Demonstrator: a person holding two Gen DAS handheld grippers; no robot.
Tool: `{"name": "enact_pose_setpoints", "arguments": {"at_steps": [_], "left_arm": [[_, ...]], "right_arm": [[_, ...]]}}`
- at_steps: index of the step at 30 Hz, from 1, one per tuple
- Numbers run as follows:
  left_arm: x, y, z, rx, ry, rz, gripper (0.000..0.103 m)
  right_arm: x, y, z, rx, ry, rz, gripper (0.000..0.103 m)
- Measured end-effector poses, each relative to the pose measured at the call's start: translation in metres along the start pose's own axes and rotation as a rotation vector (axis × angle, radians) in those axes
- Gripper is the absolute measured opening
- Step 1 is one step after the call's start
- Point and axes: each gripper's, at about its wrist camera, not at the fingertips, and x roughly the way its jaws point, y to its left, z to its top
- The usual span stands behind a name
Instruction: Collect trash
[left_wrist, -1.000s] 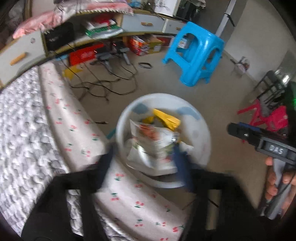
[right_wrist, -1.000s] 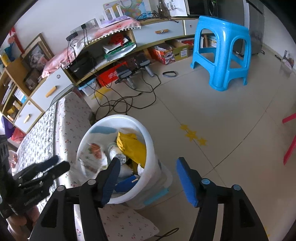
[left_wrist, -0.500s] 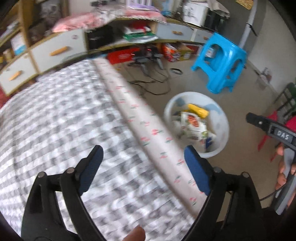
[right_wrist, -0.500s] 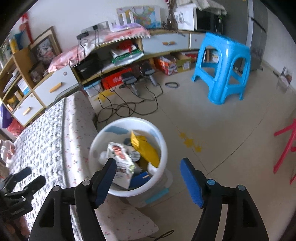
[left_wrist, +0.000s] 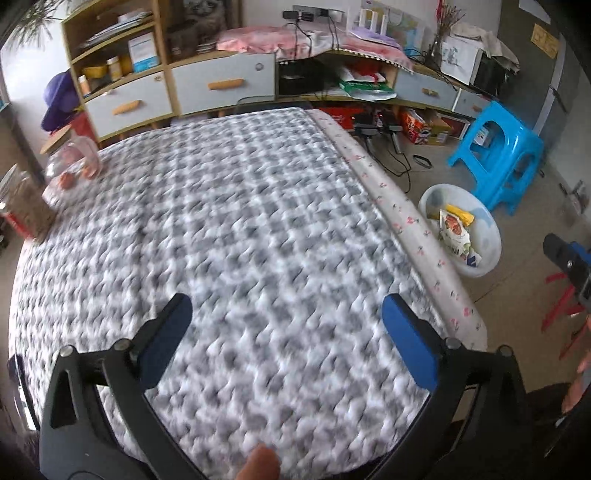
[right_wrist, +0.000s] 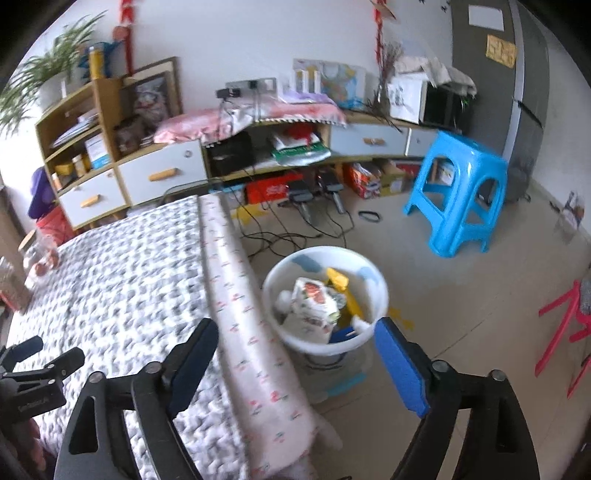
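The left gripper (left_wrist: 286, 332) hangs spread and empty over the grey-checked bed (left_wrist: 229, 229). The right gripper (right_wrist: 295, 354), also spread and empty, straddles the bed's cherry-print edge (right_wrist: 240, 295). The white trash bin (right_wrist: 365, 339), full of wrappers (right_wrist: 312, 306), stands on the floor just beside that edge, a blue stool (right_wrist: 461, 192) beyond it.

The bed edge (left_wrist: 413, 236) hides part of the white bin (left_wrist: 487, 254); the quilt (left_wrist: 240, 240) is blurred.

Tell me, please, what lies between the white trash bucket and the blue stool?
In the right wrist view, only bare beige floor separates the white trash bucket from the blue stool; the left wrist view agrees.
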Motion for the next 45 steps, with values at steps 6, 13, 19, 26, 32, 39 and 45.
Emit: {"name": "enact_pose_setpoints", "arguments": {"at_steps": [6, 13, 19, 26, 32, 39, 45], "left_arm": [[-0.021, 0.006, -0.026, -0.032, -0.121, 0.055, 0.102], [-0.025, 0.014, -0.031, -0.046, -0.158, 0.064, 0.102], [-0.023, 0.014, -0.034, -0.049, -0.155, 0.062, 0.102], [-0.024, 0.011, -0.036, -0.04, -0.154, 0.059, 0.102], [-0.028, 0.01, -0.037, -0.044, -0.164, 0.052, 0.102], [-0.028, 0.01, -0.037, -0.05, -0.158, 0.046, 0.102], [-0.027, 0.01, -0.037, -0.045, -0.158, 0.05, 0.102]], "right_arm": [[-0.007, 0.03, -0.026, -0.066, -0.057, 0.006, 0.089], [0.002, 0.042, -0.041, -0.088, -0.04, 0.015, 0.089], [0.001, 0.048, -0.043, -0.107, -0.047, 0.013, 0.089], [0.0, 0.047, -0.045, -0.108, -0.041, 0.022, 0.089], [0.0, 0.046, -0.045, -0.109, -0.044, 0.022, 0.089], [-0.001, 0.045, -0.046, -0.108, -0.046, 0.021, 0.089], [-0.003, 0.045, -0.045, -0.106, -0.051, 0.017, 0.089]]}}
